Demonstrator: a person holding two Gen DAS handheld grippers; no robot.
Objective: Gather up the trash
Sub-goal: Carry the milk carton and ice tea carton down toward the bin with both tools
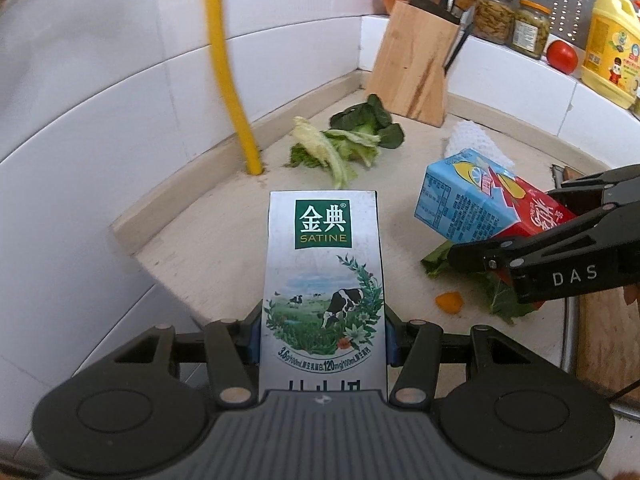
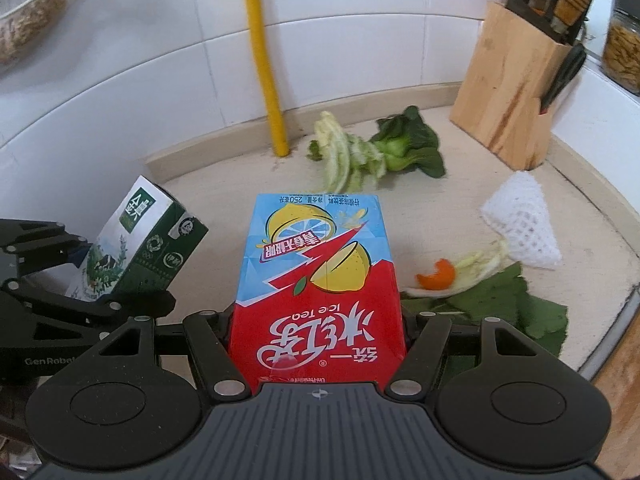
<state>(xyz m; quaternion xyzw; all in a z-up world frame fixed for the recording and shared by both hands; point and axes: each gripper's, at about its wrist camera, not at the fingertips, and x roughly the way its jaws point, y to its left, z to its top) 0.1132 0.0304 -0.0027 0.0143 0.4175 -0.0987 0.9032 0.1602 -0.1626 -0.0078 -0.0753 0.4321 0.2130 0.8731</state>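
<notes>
My left gripper [image 1: 323, 340] is shut on a white and green milk carton [image 1: 323, 280], held above the beige counter [image 1: 216, 248]. The same carton [image 2: 140, 244] and left gripper [image 2: 76, 280] show at the left of the right wrist view. My right gripper [image 2: 318, 336] is shut on a red and blue ice tea carton [image 2: 320, 280], also lifted off the counter; it appears at the right of the left wrist view [image 1: 488, 208] in the right gripper [image 1: 568, 236]. Vegetable scraps [image 2: 372, 152], a white foam net [image 2: 520, 220], an orange peel [image 2: 438, 276] and green leaves [image 2: 504, 308] lie on the counter.
A yellow pipe [image 2: 266, 64] rises from the counter by the tiled wall. A wooden knife block [image 1: 416, 64] stands in the far corner. Jars [image 1: 492, 16], a tomato [image 1: 562, 56] and a yellow oil bottle [image 1: 610, 48] sit on a ledge. A wooden board [image 1: 608, 340] lies right.
</notes>
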